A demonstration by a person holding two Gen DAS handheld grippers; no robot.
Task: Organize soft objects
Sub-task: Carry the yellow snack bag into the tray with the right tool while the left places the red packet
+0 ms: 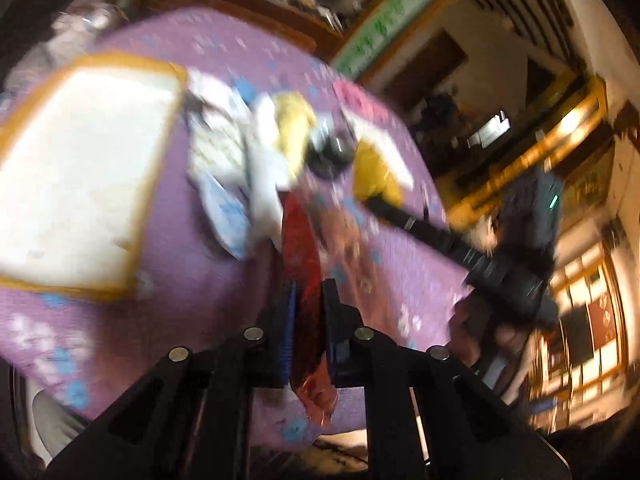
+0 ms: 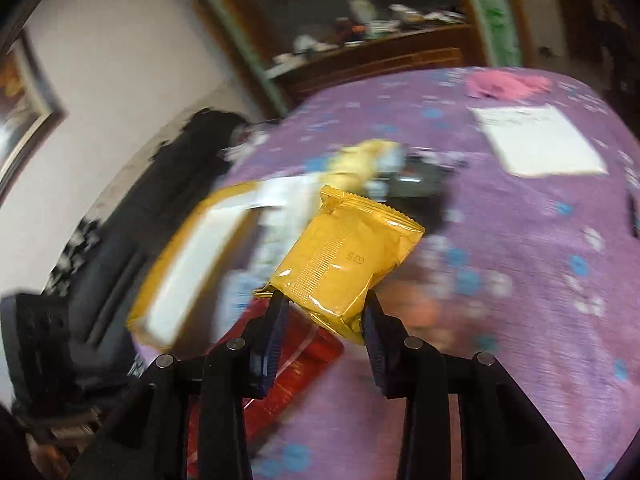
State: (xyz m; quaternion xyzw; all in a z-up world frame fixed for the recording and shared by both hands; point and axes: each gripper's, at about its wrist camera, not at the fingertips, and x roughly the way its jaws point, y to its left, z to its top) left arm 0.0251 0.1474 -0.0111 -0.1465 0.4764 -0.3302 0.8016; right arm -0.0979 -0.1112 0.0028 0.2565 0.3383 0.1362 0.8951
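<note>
My left gripper (image 1: 308, 296) is shut on a red foil packet (image 1: 302, 256) and holds it above the purple flowered bedspread (image 1: 200, 248). My right gripper (image 2: 325, 312) is shut on a yellow foil packet (image 2: 344, 260) and holds it in the air; the same gripper (image 1: 372, 200) and yellow packet (image 1: 374, 172) show blurred in the left wrist view. The red packet (image 2: 296, 356) shows below my right gripper. A white tray with a yellow rim (image 1: 80, 172) lies on the bed at the left; it also shows in the right wrist view (image 2: 192, 264). Both views are motion-blurred.
A heap of soft things, white and blue packets (image 1: 228, 148) and a yellow cloth (image 1: 294, 124), lies beside the tray, with a dark object (image 1: 332, 148) next to it. A white sheet (image 2: 544, 144) and a pink cloth (image 2: 508, 82) lie further off. A wooden headboard shelf (image 2: 372, 56) stands behind.
</note>
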